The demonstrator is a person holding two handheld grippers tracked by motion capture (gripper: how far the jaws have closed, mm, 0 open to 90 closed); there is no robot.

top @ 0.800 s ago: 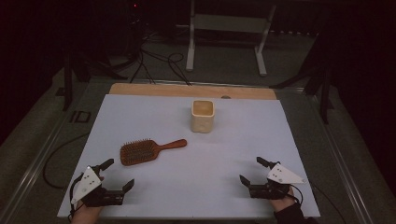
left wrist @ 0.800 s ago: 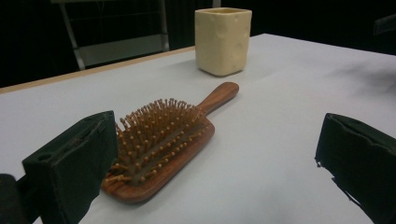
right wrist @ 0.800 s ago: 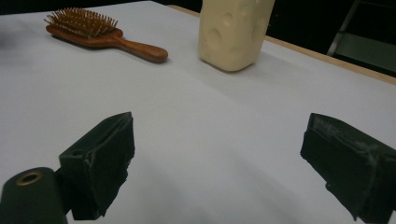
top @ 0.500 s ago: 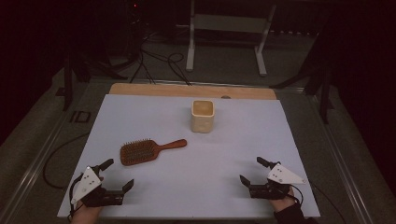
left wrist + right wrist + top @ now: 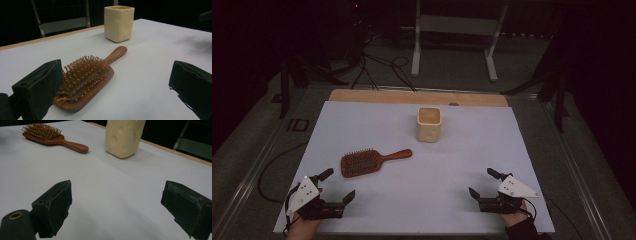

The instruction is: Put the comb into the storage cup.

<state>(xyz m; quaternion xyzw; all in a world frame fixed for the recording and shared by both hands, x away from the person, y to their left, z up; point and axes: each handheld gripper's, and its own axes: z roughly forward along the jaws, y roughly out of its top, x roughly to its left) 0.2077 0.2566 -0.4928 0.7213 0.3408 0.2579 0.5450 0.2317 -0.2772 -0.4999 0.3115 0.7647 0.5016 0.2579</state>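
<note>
Your hairbrush [image 5: 87,82] looked like polished reddish wood, slightly glossy, with matt tan bristle pins. The cream cup [image 5: 119,23] read as matt ceramic or plastic, dimpled surface. You had a smooth matt white sheet over the counter [image 5: 422,180], bare wood at its far edge. Tool pads [image 5: 53,205] were rough black foam, chipped.

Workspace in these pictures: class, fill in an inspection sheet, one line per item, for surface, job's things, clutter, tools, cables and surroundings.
Surface: white table top, wooden strip along its far edge.
Job's things: hairbrush lying bristles up, handle towards the cup; cup upright, apart from it.
Clutter: nothing seen.
Tools: left tool and right tool open, holding nothing, near the front corners.
Cables: black cables on the floor beyond the table.
Surroundings: dark room, white metal frame behind.
</note>
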